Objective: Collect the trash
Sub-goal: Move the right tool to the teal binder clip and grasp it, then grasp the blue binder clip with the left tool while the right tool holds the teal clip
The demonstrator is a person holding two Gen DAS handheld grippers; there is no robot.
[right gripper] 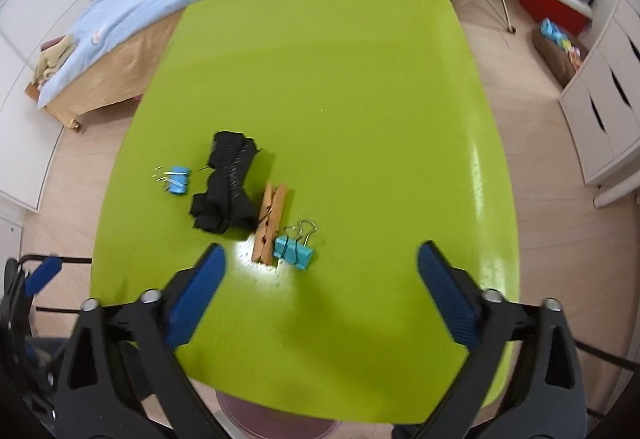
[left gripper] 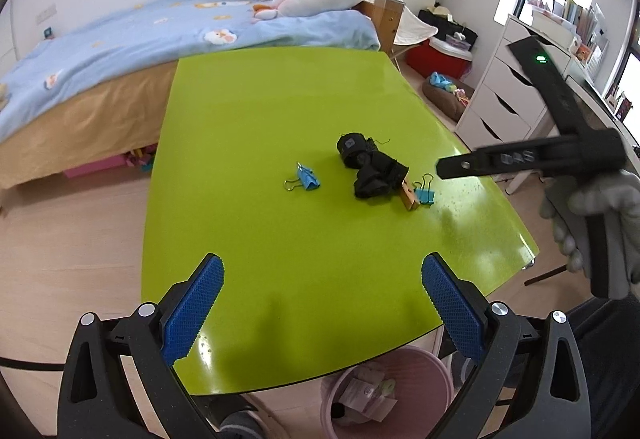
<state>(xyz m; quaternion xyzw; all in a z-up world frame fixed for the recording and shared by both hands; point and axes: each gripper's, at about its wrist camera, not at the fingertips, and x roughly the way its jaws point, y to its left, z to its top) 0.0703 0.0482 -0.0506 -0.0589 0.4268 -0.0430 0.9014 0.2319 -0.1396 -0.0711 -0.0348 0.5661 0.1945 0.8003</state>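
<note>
I see both tools over the near edge of the glossy lime-green desk (left gripper: 280, 111). Left hand-held gripper (left gripper: 322, 299) is released, blue pads wide apart, nothing between them, just bare desk. Right hand-held gripper (right gripper: 320, 287) is also spread wide and empty; in the left wrist view it shows side-on at right, held by a grey-gloved hand (left gripper: 596, 223). Trash sits mid-desk: crumpled black fabric bundle (right gripper: 228, 183), a wooden clothespin (right gripper: 272, 223) touching its right edge, a blue binder clip with wire handles (right gripper: 294, 251) just beside the clothespin and nearest the right pads, and a second blue binder clip (right gripper: 176, 179) apart on the left of the fabric. Pink plastic waste bin (left gripper: 384, 391) stands on the floor under the near desk edge, with some paper scraps inside.
</note>
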